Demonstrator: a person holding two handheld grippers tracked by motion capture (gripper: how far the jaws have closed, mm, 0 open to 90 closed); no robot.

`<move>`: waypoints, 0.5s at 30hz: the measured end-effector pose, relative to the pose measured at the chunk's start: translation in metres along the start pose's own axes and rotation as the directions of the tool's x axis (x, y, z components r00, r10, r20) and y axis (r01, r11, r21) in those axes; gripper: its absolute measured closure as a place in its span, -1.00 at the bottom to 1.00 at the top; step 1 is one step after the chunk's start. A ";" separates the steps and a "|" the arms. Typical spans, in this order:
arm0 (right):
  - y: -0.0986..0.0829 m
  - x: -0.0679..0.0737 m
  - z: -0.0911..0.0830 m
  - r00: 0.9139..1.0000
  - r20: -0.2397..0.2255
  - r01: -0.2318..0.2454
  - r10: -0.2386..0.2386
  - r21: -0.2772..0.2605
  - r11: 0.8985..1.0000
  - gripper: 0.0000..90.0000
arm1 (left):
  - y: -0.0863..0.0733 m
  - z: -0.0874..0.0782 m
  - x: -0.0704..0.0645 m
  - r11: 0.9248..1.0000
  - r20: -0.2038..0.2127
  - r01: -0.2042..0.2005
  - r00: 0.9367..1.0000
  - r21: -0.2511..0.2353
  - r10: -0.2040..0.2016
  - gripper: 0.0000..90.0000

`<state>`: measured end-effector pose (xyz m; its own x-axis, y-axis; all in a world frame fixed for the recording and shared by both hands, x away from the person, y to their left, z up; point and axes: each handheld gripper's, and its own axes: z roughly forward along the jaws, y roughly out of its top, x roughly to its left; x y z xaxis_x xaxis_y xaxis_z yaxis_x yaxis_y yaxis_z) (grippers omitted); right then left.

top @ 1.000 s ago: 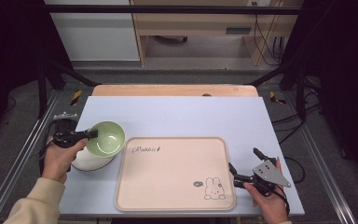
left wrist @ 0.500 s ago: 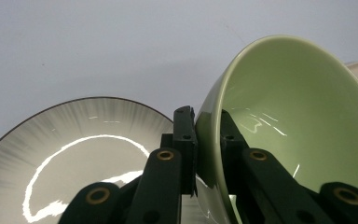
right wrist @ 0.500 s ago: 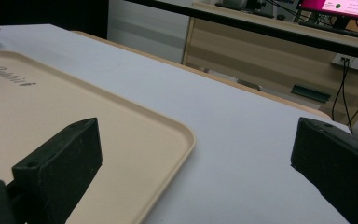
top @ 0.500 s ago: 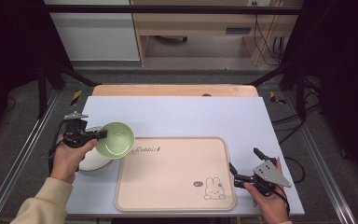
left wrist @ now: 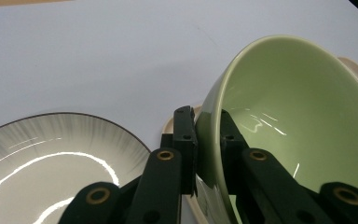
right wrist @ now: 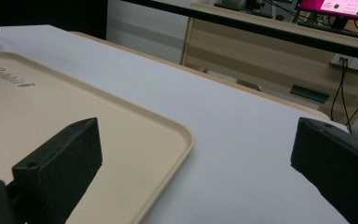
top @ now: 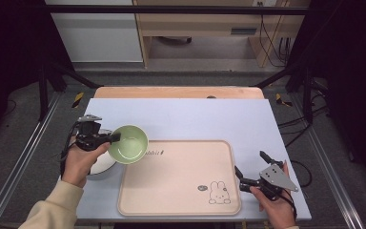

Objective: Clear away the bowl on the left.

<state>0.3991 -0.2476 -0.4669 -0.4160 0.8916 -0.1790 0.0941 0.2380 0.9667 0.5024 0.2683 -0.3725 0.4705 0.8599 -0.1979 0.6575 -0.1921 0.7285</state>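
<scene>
Nearest to me, my right gripper rests at the front right corner of the worktop, its fingers spread wide with nothing between them; one finger hangs over the near right corner of the beige tray, the other over bare worktop just outside the tray's rounded rim. From its own view that rim curves away to the left and a broad strip of pale worktop runs free beyond it toward the far edge. On my left, my left gripper pinches the rim of the green bowl, one finger outside the wall and the other inside, pressed tight against the glaze. The bowl is lifted and tilted, its mouth turned up and toward the tray, and it hangs over the tray's far left corner where the printed lettering begins. Just below and to the left of it, beside the tray's left edge, sits the white plate with a thin dark rim, partly hidden under my hand in the high view. The flat of the tray is open across its whole middle, marked by a small rabbit drawing near the front. Farther off, the back half of the worktop lies bare up to the wooden strip along its far edge.
</scene>
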 end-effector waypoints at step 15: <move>0.000 0.000 0.000 1.000 -0.006 0.003 -0.003 -0.005 1.000 -0.95 | 0.004 0.003 -0.019 1.000 0.043 -0.031 0.999 -0.002 0.031 0.82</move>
<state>0.3993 -0.2478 -0.4668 -0.4213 0.8887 -0.1808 0.0886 0.2387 0.9670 0.4980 0.2494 -0.3674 0.5153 0.8325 -0.2033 0.6413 -0.2172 0.7359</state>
